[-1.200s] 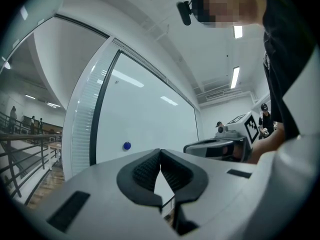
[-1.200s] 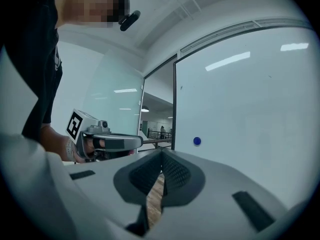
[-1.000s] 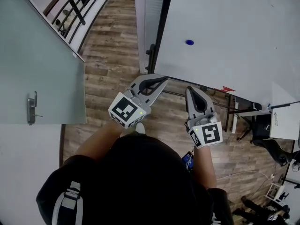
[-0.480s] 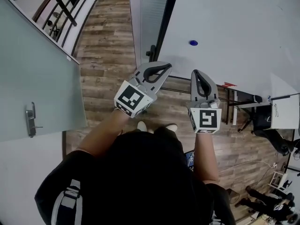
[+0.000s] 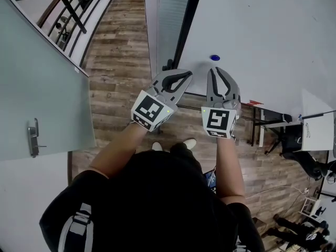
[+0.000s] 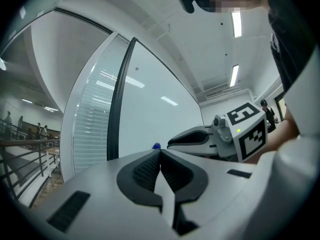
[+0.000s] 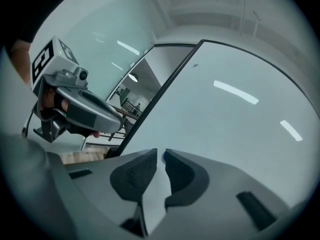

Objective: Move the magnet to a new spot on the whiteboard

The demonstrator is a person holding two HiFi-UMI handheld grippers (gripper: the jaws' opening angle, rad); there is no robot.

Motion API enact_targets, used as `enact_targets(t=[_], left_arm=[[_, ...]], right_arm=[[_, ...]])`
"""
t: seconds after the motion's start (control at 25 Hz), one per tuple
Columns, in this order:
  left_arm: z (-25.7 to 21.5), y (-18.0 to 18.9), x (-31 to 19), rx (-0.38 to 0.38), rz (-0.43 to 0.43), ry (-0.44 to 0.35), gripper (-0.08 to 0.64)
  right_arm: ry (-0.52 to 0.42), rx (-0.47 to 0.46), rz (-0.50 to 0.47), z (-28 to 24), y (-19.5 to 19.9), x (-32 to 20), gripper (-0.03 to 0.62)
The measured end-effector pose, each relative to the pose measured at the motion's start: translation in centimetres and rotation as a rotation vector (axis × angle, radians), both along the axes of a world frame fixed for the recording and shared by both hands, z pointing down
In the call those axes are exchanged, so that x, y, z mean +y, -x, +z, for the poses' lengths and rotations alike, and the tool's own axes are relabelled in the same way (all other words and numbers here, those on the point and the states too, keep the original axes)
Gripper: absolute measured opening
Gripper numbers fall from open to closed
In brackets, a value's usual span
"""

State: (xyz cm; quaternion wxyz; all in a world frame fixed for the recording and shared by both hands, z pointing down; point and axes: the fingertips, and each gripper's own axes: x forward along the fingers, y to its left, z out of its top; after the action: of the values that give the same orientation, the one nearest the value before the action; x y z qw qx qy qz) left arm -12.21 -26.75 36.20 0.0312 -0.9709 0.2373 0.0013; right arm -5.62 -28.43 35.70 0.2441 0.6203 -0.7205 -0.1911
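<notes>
Blue magnet (image 5: 214,58) on the whiteboard (image 5: 273,35), low and near its left edge, just beyond the tips of the right gripper (image 5: 219,72) and clear of them.

Compared with a second ago: both grippers nearer the board, the right one more so and rolled, its marker cube now squarer to the head view. Jaws of the right gripper just opened to a narrow gap. Nothing between the pads; in the right gripper view only a sliver of blue through the gap, past the tips. Left gripper (image 5: 184,77) closed, pads pressed together on nothing, level beside the right one, tips at the board's lower edge. Magnet in the same place on the board.

Black frame strip (image 5: 185,30) along the board's left edge, just left of the magnet. Above and to the right of the magnet, wide bare white surface. Below the board, wooden floor (image 5: 121,62). Frosted glass door (image 5: 42,88) with a metal handle (image 5: 34,136) well apart at the left.
</notes>
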Motion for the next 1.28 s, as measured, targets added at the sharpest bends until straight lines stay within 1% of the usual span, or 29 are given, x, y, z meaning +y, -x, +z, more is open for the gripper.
enact_targets(t=[0.32,0.52,0.64,0.92,1.16,1.28], left_arm=[[0.0,-0.1,-1.4,0.011,-0.027,-0.007,0.005],[0.1,0.0,-1.7,0.008,-0.035,-0.005,0.005],[0.2,0.0,-1.8,0.003,-0.039,-0.001,0.005],[0.0,-0.1,-1.9,0.019,-0.033,0.007,0.005],[-0.4,0.2,-1.8,0.049,-0.032,0.028,0.005],[-0.5,0.5,-1.8,0.052,-0.036,0.03,0.005]], right_arm=[[-0.041,0.124,0.072,0.5,-0.5,-2.1,0.081],[-0.042,0.169,0.109,0.5,-0.9,-3.2,0.115],[-0.037,0.183,0.116,0.6,-1.2,-3.6,0.124],[-0.035,0.198,0.136,0.9,-1.7,-4.3,0.135],[-0.064,0.219,0.175,0.9,-1.9,-4.4,0.12],[-0.067,0.213,0.18,1.0,-1.8,-4.3,0.118]])
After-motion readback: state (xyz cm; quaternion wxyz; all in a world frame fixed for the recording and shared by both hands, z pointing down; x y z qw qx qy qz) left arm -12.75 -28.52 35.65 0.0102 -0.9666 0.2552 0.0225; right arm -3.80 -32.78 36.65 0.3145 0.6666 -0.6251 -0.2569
